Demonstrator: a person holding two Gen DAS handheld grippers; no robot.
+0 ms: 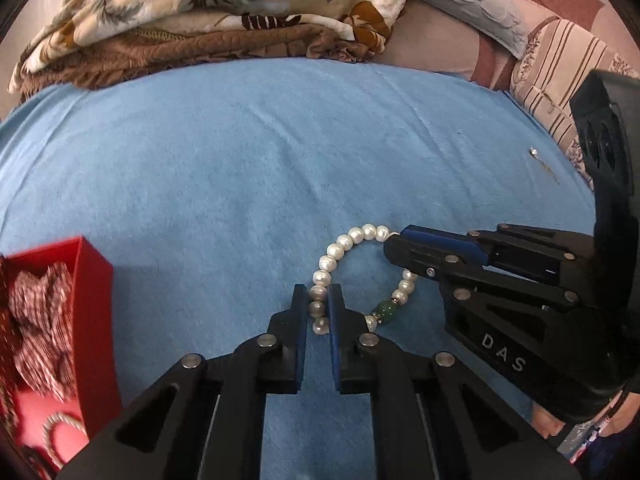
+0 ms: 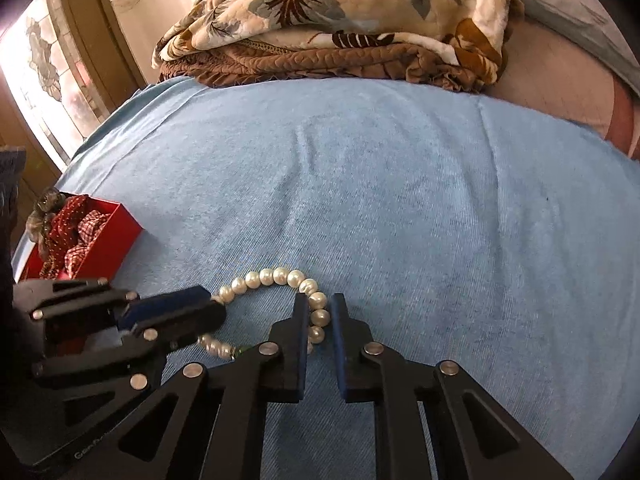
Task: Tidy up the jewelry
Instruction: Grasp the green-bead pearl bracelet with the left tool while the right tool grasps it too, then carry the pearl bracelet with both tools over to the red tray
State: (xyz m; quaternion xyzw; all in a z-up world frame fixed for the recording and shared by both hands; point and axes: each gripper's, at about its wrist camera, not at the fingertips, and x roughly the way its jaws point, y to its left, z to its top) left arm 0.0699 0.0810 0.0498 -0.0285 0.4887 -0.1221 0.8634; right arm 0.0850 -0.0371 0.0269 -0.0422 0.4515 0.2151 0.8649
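The pearl bracelet [image 1: 352, 240] lies as a loop on the blue cloth [image 1: 240, 168], near the middle. The left gripper [image 1: 319, 307] is clenched on its left side, the right gripper [image 2: 320, 316] on its right, likely so the loop stays open for lifting. The red box [image 1: 94, 280], its probable destination, stands left.

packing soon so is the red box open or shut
Open: the red box has no lid on, and patterned fabric shows inside it.
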